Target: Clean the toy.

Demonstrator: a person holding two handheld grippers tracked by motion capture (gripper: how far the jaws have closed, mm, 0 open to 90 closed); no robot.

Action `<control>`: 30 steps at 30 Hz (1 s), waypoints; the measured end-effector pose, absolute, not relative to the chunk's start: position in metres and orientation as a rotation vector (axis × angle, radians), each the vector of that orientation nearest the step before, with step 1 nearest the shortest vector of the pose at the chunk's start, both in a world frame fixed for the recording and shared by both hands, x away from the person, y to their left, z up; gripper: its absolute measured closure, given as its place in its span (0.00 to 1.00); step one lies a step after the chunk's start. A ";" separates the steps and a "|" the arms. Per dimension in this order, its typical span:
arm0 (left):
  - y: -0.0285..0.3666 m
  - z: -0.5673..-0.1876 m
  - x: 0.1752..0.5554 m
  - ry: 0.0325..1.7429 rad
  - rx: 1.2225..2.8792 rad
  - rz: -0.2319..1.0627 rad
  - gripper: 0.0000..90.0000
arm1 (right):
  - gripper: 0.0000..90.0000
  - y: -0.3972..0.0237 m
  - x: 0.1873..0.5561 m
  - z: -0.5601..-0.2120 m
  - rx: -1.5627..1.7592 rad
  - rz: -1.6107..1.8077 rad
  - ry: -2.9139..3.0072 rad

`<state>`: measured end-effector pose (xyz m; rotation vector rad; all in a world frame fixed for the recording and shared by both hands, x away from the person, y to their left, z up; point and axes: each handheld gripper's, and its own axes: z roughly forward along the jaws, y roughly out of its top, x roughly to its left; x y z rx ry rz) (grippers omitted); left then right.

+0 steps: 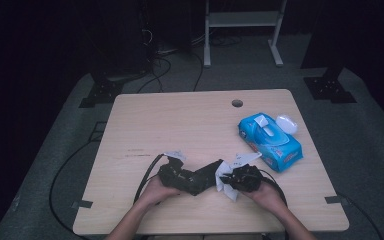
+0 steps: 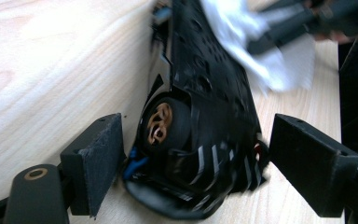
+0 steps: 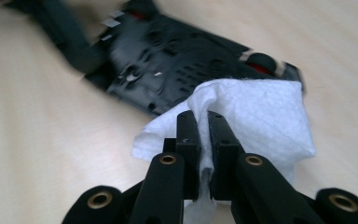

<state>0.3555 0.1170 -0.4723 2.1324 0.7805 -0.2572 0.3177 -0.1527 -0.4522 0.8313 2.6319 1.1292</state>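
Wipe [image 3: 242,116] pinched in the right gripper [image 3: 204,123], laid against the black device [image 1: 192,177]. Left gripper [image 2: 196,154] jaws wide, straddling the device's other end untouched. Wiping step judged underway; re-clamping needed next.

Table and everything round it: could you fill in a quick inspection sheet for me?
Surface: pale wooden table with a round hole.
Job's things: black device lying flat; white wipe against it.
Clutter: blue wipes pack, lid open.
Grippers: left claw open astride the device; right claw shut on the wipe.
Cables: black cable trails off the left claw.
Surroundings: grey floor, white frame, dark stands.
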 end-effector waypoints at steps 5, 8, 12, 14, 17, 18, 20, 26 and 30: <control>0.120 -0.473 0.357 0.776 2.125 -0.279 0.23 | 0.93 -0.158 0.326 -0.436 0.837 1.218 2.600; 0.120 -0.473 0.358 0.770 2.126 -0.281 0.24 | 0.93 -0.165 0.339 -0.429 0.862 1.227 2.556; 0.121 -0.473 0.358 0.769 2.128 -0.281 0.25 | 0.93 -0.165 0.349 -0.441 0.860 1.153 2.618; 0.120 -0.472 0.358 0.770 2.132 -0.273 0.25 | 0.93 -0.164 0.347 -0.448 0.850 1.147 2.629; 0.119 -0.472 0.357 0.765 2.146 -0.252 0.26 | 0.93 -0.165 0.344 -0.449 0.854 1.170 2.616; 0.117 -0.471 0.355 0.771 2.147 -0.235 0.26 | 0.93 -0.165 0.343 -0.449 0.850 1.172 2.620; 0.115 -0.470 0.354 0.764 2.168 -0.198 0.26 | 0.93 -0.165 0.342 -0.448 0.824 1.170 2.633; 0.112 -0.468 0.347 0.720 2.185 -0.147 0.26 | 0.89 -0.171 0.342 -0.443 0.829 1.177 2.598; 0.111 -0.466 0.343 0.686 2.198 -0.104 0.26 | 0.87 -0.174 0.343 -0.443 0.812 1.181 2.617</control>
